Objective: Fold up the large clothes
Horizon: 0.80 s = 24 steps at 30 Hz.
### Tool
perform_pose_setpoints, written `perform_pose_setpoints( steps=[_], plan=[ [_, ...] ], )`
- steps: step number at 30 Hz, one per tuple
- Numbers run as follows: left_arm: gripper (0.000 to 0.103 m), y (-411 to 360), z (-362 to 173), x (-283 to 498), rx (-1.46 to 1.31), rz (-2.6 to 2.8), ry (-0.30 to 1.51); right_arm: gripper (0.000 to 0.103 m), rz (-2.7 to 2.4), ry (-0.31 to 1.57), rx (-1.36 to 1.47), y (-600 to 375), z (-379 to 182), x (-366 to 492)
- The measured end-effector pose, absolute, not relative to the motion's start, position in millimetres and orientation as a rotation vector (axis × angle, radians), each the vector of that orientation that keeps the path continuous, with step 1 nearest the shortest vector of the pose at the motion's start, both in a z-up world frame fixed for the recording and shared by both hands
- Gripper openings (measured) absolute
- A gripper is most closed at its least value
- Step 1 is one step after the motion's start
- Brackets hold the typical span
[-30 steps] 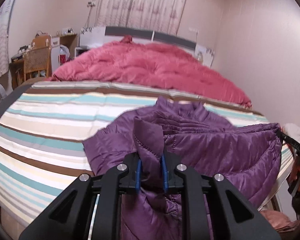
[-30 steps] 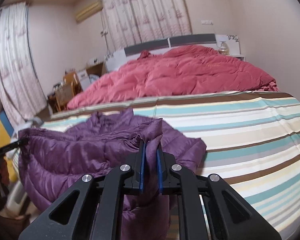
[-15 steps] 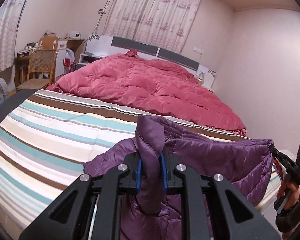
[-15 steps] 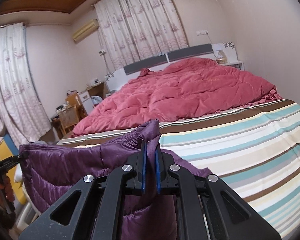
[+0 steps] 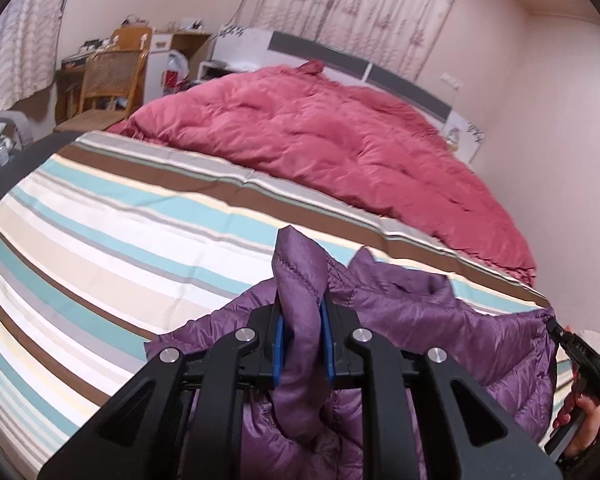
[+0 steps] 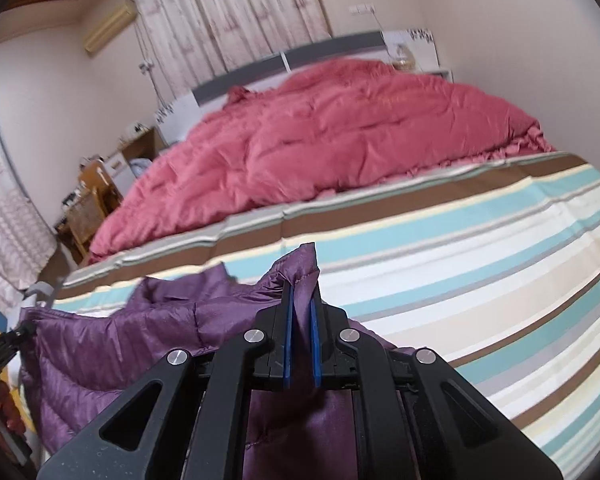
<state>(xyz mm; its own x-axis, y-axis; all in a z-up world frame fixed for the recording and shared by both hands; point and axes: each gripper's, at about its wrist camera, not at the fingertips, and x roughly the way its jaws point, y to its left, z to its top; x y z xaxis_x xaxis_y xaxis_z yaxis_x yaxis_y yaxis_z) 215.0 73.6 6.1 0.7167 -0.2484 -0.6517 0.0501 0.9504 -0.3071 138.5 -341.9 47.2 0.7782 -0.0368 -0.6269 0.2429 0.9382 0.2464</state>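
A purple quilted jacket (image 5: 440, 320) hangs stretched between my two grippers at the near edge of the striped bed (image 5: 112, 240). My left gripper (image 5: 302, 312) is shut on one bunched corner of the purple jacket, which pokes up between the blue pads. My right gripper (image 6: 300, 304) is shut on the other corner of the jacket (image 6: 112, 340). The right gripper (image 5: 576, 344) also shows at the far right of the left wrist view, with a hand under it. The left gripper (image 6: 8, 344) shows at the left edge of the right wrist view.
A crumpled red duvet (image 5: 340, 136) covers the far half of the bed up to the headboard (image 5: 404, 80). A wooden chair (image 5: 108, 76) and desk stand at the far left. Curtains (image 6: 228, 8) hang behind the bed; a wall runs along its right side.
Both grippers have carried the jacket forward over the striped sheet, and the views tilted down after swinging up. The jacket's edge now stretches closer to the bed surface.
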Motion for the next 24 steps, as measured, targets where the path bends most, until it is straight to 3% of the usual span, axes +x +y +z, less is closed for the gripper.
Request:
perform_pose_setpoints(
  steps=[24],
  plan=[
    [0.017, 44.5, -98.6, 282.6, -0.172, 0.029, 0.899, 0.008, -0.238, 0.828, 0.284, -345.2, -45.4, 203.2]
  ],
)
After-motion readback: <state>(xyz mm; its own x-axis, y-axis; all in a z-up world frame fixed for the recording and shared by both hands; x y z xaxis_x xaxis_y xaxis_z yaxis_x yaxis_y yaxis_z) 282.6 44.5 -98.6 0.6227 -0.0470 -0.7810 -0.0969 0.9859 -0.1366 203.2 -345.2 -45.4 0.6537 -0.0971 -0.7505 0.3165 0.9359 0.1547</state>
